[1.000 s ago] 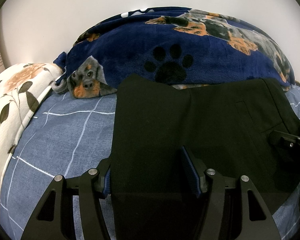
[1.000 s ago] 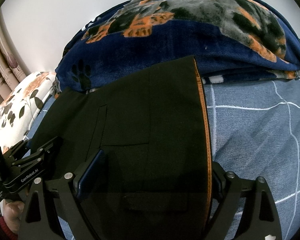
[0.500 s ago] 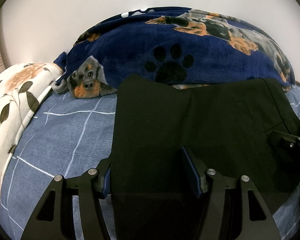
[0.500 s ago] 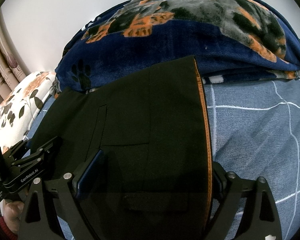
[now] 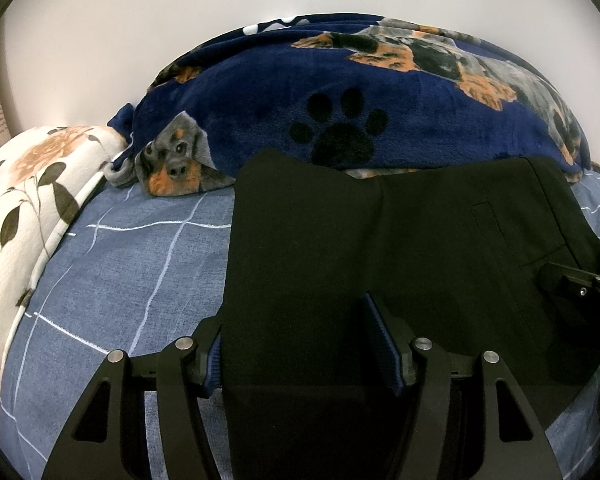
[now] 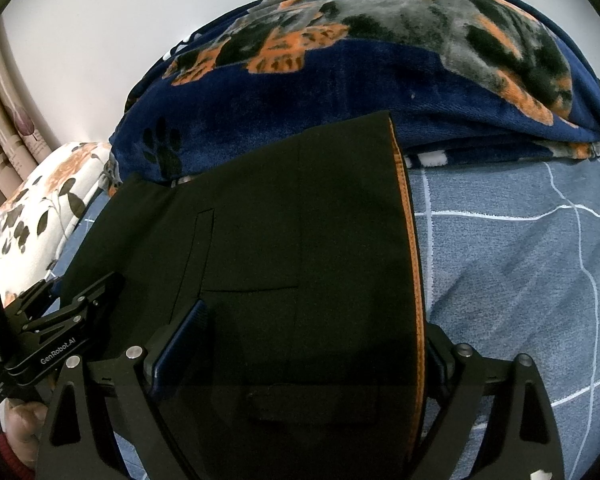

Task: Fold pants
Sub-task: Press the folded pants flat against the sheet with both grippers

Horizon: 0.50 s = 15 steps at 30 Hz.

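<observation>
- Black pants (image 5: 340, 264) lie flat on my blue checked bedsheet (image 5: 132, 264), far edge touching the navy dog-print blanket (image 5: 260, 120); floral pillow (image 5: 32, 184) off to the left
- my left gripper (image 5: 296, 344) straddles the near fabric, one pad each side; whether the pads press it I can't tell
- my right gripper (image 6: 300, 344) spans the orange-trimmed waistband (image 6: 412, 264) end, jaws wide; grip likewise unclear
- each tong shows at the edge of the other's view
</observation>
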Each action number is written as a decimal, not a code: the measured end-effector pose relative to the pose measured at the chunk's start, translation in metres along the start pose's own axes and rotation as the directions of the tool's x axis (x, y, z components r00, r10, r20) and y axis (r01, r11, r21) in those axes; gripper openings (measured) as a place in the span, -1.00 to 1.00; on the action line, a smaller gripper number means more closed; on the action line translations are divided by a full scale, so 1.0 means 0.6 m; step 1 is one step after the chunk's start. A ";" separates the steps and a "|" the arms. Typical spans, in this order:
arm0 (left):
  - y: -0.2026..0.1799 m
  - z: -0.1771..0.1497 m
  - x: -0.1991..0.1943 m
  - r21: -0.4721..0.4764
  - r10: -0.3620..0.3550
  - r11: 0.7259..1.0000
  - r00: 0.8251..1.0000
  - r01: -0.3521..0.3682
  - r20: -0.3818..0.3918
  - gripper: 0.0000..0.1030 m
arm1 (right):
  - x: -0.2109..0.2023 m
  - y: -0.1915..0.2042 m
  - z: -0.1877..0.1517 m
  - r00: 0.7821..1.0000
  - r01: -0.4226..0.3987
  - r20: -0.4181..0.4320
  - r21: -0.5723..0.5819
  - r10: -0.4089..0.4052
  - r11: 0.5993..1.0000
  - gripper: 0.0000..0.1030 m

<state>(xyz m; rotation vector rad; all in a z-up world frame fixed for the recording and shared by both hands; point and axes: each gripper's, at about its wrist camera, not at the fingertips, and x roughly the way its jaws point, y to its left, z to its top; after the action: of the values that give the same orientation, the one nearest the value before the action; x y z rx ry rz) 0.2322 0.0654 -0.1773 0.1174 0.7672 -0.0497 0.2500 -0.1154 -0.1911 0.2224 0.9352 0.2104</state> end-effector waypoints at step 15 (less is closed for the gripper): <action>-0.004 0.000 0.000 0.001 0.004 1.000 1.000 -0.004 0.001 0.23 | 0.009 -0.002 0.000 1.000 0.028 -0.010 -0.020 -0.028 0.999 0.85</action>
<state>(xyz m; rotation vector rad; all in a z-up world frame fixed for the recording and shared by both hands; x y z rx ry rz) 0.2319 0.0631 -0.1776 0.1202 0.7663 -0.0460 0.2532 -0.1149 -0.1952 0.1894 0.9452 0.1950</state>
